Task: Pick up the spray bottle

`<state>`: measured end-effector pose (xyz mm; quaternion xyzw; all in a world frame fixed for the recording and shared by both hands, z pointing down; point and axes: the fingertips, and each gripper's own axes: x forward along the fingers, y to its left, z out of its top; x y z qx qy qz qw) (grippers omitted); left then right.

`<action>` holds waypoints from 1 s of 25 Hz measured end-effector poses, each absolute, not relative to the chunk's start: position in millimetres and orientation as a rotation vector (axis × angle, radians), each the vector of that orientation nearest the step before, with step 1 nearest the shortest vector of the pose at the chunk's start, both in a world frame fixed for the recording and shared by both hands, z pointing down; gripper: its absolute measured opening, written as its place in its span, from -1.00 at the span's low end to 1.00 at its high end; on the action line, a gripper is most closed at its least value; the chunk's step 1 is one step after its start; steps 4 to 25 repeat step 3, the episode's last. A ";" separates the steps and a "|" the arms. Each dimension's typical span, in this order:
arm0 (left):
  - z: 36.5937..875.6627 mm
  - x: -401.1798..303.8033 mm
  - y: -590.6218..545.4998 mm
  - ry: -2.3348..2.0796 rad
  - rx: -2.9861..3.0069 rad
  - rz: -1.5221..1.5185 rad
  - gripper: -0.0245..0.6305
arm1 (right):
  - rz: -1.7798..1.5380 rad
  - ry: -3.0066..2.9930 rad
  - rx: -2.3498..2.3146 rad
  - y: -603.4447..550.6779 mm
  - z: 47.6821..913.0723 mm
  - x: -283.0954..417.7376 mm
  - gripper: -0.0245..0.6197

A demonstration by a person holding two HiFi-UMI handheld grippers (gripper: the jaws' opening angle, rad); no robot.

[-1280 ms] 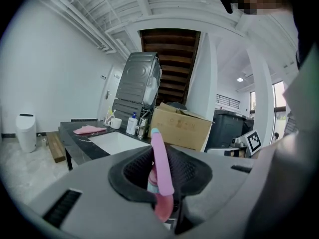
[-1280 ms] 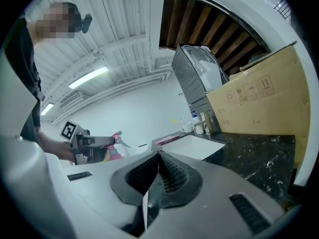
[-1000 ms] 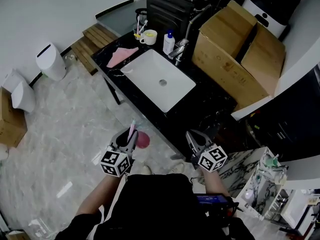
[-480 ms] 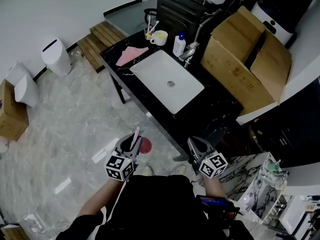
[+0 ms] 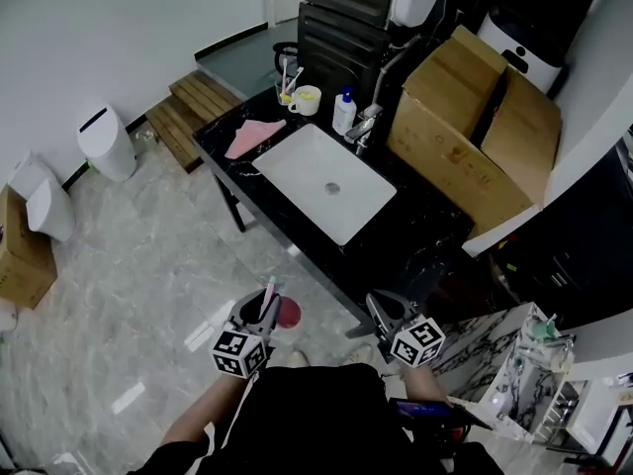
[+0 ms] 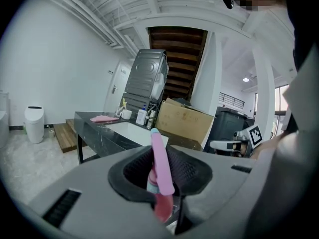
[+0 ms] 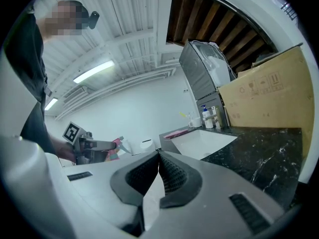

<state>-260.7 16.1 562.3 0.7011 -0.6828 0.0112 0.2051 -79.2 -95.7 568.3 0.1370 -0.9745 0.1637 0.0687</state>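
Left gripper (image 5: 255, 308) is clamping the spray bottle (image 6: 160, 166), a smooth pink plastic thing poking up between the ribbed black pads. It's hanging over the pale marbled floor (image 5: 148, 255), just on the near side of the counter (image 5: 406, 231). Right gripper (image 7: 158, 154) is sitting empty, jaws pressed together. The counter's glossy black stone with white veins, and it's carrying a white rectangular sink (image 5: 297, 171) and a big cardboard box (image 5: 465, 137). The box is showing printed marks, too small to read.

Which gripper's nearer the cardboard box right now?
Right. The right gripper hovers at the counter's near edge, short of the cardboard box; the left gripper is farther out, over the floor.
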 end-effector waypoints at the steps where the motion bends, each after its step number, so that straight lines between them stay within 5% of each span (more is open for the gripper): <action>1: 562.5 -258.4 17.3 -1.897 1.956 0.029 -0.64 | 0.497 -2.931 0.417 -93.7 568.4 -77.0 -0.84; 25: 563.2 -253.4 19.8 -1.882 1.960 0.026 -0.64 | 0.504 -2.922 0.430 -89.7 568.7 -72.1 -0.84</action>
